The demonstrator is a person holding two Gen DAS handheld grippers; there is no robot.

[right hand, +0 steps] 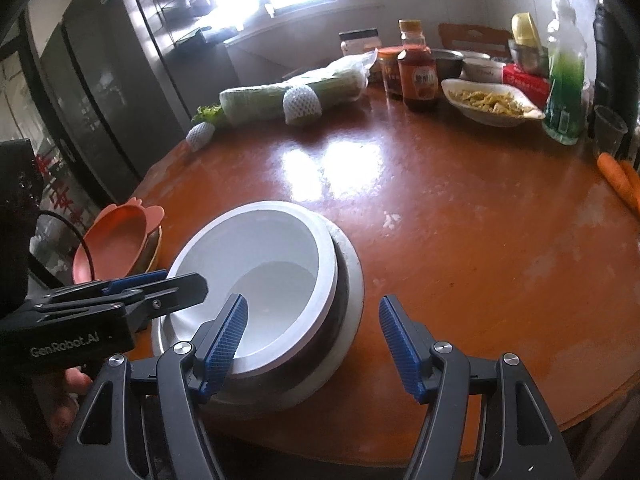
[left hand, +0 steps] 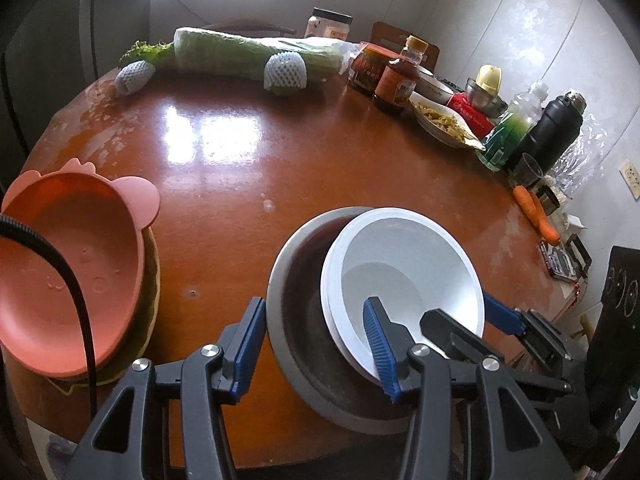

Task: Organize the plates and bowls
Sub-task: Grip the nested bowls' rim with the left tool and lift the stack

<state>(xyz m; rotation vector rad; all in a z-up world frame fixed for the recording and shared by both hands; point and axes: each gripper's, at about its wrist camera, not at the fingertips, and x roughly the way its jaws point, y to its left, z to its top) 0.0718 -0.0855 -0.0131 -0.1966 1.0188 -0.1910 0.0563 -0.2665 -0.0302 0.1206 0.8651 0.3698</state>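
A white bowl [left hand: 404, 264] sits tilted inside a larger grey metal bowl [left hand: 296, 316] near the front edge of the round brown table [left hand: 240, 168]. My left gripper [left hand: 316, 344] is open and straddles the near rims of both bowls: one finger outside the grey bowl, one inside the white bowl. My right gripper [right hand: 312, 344] is open too, its left finger inside the white bowl [right hand: 260, 256] and its right finger outside the grey bowl [right hand: 348, 280]. A pink plate [left hand: 68, 268] lies stacked on a yellow plate [left hand: 150, 284] at the left; the stack also shows in the right wrist view [right hand: 116, 248].
Along the far edge lie a wrapped cabbage [left hand: 256, 54], two foam-netted fruits [left hand: 286, 72], sauce bottles [left hand: 398, 80], a dish of food [left hand: 444, 122], a green bottle [left hand: 510, 128], a black flask [left hand: 552, 128] and carrots [left hand: 534, 208]. A dark cabinet [right hand: 92, 92] stands left of the table.
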